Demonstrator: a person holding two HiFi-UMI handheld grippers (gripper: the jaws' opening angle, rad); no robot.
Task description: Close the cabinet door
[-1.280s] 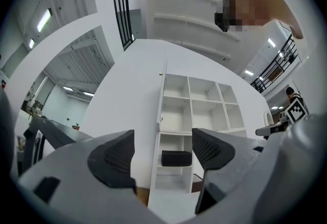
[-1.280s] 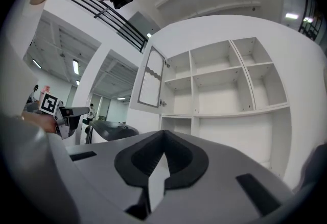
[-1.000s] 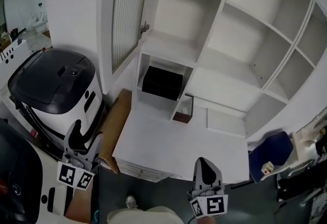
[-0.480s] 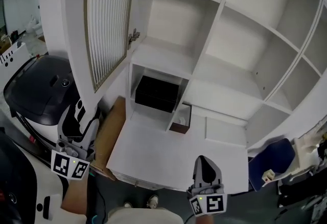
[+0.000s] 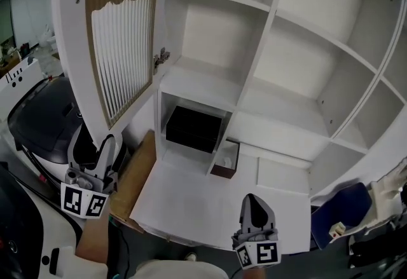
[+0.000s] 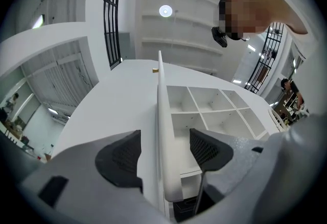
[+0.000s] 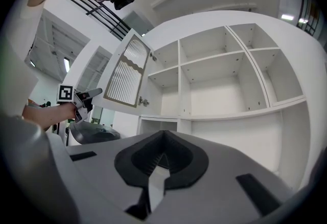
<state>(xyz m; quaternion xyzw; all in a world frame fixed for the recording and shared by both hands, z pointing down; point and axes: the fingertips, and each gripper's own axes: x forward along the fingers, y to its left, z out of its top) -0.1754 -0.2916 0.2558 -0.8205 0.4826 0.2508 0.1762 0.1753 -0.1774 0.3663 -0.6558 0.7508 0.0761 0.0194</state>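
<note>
Locate the cabinet door [image 5: 121, 36]. It stands open at the left of the shelf cabinet [image 5: 273, 81], hung on a hinge [image 5: 160, 58] at the cabinet's left wall, with its long axis upright and its ribbed panel facing the shelves.

Your left gripper [image 5: 92, 144] is the nearer tool. It sits just under the door's lower free corner. In the left gripper view its jaws are spread, and the door's thin edge [image 6: 161, 116] runs up between the two pads [image 6: 122, 154]. Whether either pad touches the edge cannot be told.

Your right gripper [image 5: 254, 208] is held low in front of the cabinet's middle, well apart from the door, with its jaws pressed together on nothing.

The opening lies to the right of the left gripper. The closing move would therefore probably carry the free edge rightward, swinging about the hinge.
</note>
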